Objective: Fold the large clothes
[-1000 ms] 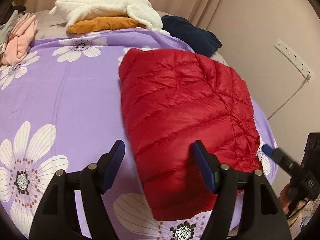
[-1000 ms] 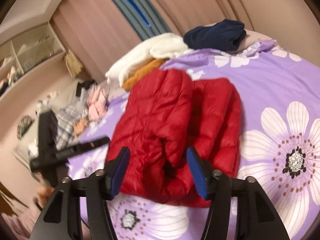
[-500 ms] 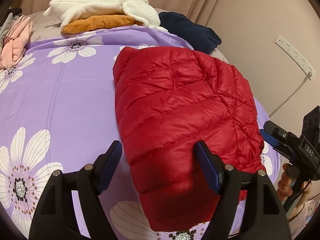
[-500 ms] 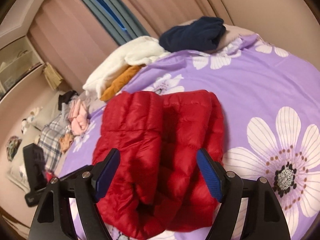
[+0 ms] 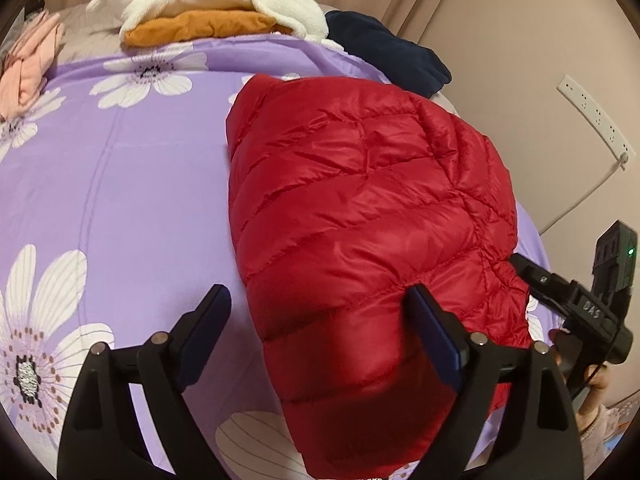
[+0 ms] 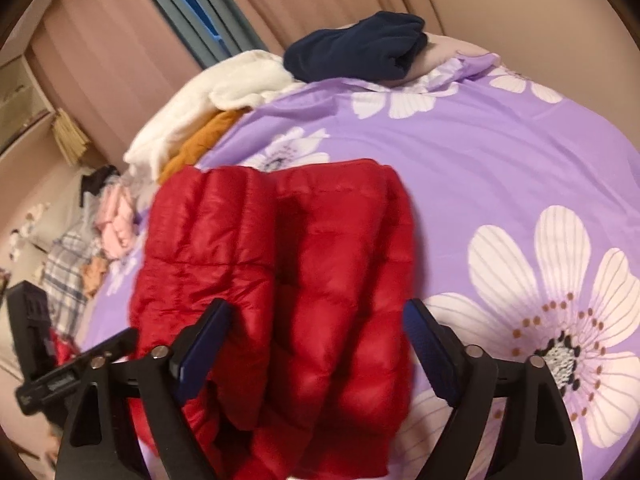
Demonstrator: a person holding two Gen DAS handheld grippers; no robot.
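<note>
Red puffer jacket (image 5: 360, 224) lies folded mid-frame on purple bedsheet (image 5: 120, 200), left gripper (image 5: 320, 320) & right gripper (image 6: 316, 336) both wide open w/ nothing held, so slick puffy layers prob spring apart unless pinched deep.

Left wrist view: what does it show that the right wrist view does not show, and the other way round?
Only the left wrist view shows the white power strip on the wall and the smooth quilted top of the red jacket.

Only the right wrist view shows the window strip, the shelves and the plaid cloth. There the jacket's layered edge faces the camera.

Both show the purple flowered sheet, the white, orange and navy clothes, and open jaws: left gripper, right gripper.
</note>
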